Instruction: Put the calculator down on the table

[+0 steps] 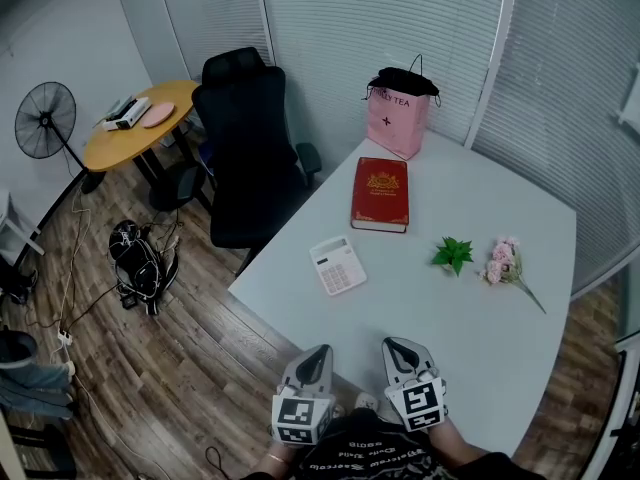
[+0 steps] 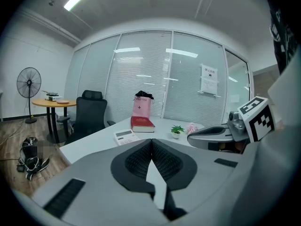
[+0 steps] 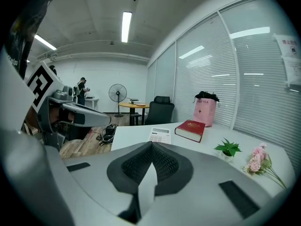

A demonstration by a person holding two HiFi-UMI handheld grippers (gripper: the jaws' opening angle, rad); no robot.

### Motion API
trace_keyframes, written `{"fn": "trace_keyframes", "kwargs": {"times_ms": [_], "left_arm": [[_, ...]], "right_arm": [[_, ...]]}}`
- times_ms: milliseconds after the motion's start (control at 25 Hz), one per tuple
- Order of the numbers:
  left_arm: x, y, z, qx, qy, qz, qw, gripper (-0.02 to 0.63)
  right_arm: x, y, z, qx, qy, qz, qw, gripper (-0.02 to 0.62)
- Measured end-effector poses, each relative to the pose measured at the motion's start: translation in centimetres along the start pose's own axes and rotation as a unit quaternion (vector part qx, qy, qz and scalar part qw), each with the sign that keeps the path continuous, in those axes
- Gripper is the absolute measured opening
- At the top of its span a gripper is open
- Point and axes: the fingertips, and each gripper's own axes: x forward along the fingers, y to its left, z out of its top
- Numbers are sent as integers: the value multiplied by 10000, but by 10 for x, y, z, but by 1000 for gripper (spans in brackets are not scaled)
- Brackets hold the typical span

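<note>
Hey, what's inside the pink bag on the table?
Black material bulges from the top of the pink bag; what it is cannot be told. Everything lower is hidden by the bag's walls.

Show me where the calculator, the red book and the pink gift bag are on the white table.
calculator (image 1: 340, 272), head view, on its keypad.
red book (image 1: 380, 192), head view, middle of its front cover.
pink gift bag (image 1: 397, 120), head view, on its front face below the print.
</note>
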Motion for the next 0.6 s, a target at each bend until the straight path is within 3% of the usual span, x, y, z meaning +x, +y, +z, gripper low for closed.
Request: {"fn": "trace_keyframes", "kwargs": {"times_ms": [600], "left_arm": [[-1,-1,-8,-11,56,104,9999,20]], "right_arm": [[-2,-3,-8,-82,60,-8,9999,6]]}}
